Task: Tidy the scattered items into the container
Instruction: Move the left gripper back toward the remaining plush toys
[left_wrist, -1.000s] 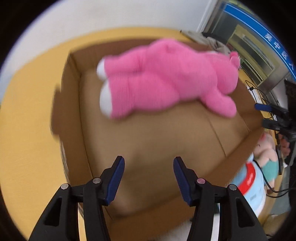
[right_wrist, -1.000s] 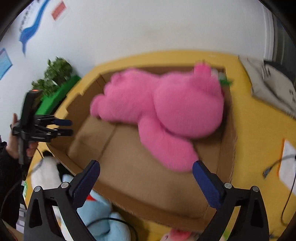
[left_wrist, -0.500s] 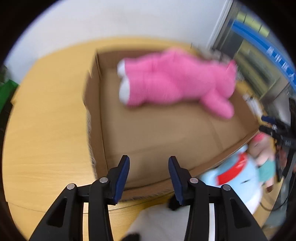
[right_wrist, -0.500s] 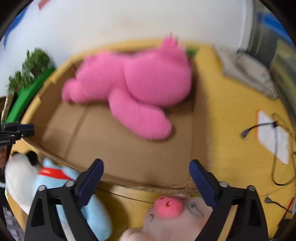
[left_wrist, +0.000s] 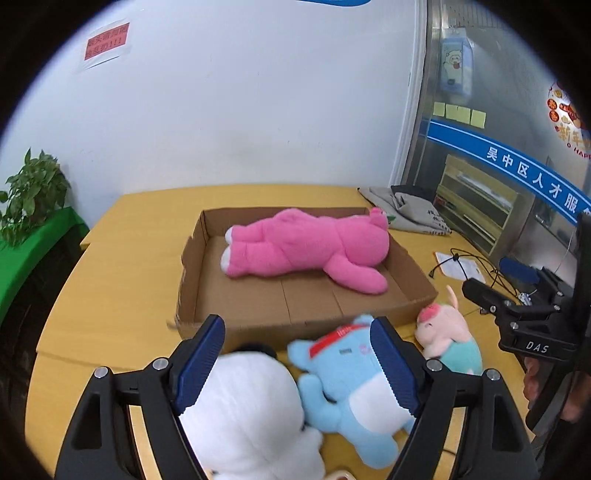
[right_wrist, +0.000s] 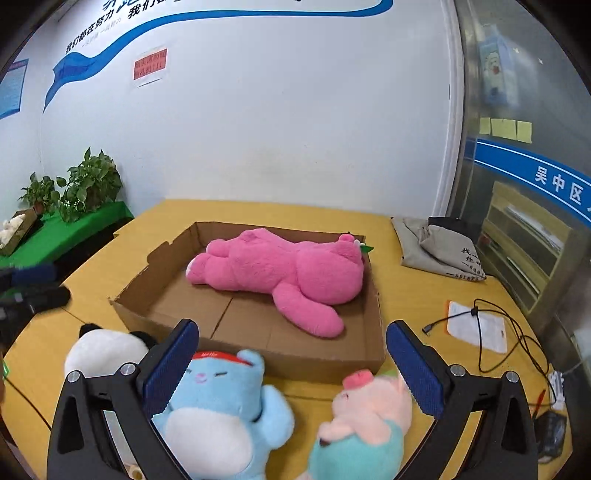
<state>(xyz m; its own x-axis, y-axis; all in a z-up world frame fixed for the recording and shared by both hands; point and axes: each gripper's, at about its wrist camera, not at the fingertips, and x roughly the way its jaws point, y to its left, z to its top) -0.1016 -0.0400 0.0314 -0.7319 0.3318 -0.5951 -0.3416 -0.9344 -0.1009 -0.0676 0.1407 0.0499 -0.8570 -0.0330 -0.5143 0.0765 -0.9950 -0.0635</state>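
Observation:
A shallow cardboard box (left_wrist: 199, 280) (right_wrist: 136, 291) lies on the yellow table with a big pink plush (left_wrist: 306, 251) (right_wrist: 280, 273) lying inside. In front of the box lie a white panda plush (left_wrist: 247, 413) (right_wrist: 103, 350), a light blue plush with a red band (left_wrist: 347, 384) (right_wrist: 218, 410) and a pink pig plush in teal (left_wrist: 447, 339) (right_wrist: 365, 424). My left gripper (left_wrist: 297, 365) is open and empty above the panda and blue plush. My right gripper (right_wrist: 291, 369) is open and empty above the blue plush and pig; it also shows in the left wrist view (left_wrist: 517, 295).
A grey cloth bag (right_wrist: 439, 247) (left_wrist: 406, 210) lies at the table's back right. A paper card with a black cable (right_wrist: 476, 325) (left_wrist: 458, 264) lies right of the box. Potted plants on a green shelf (right_wrist: 88, 188) stand at the left.
Both grippers have pulled back and up from over the box. The left gripper's jaws have opened wider. The loose plush toys in front of the box have come into view.

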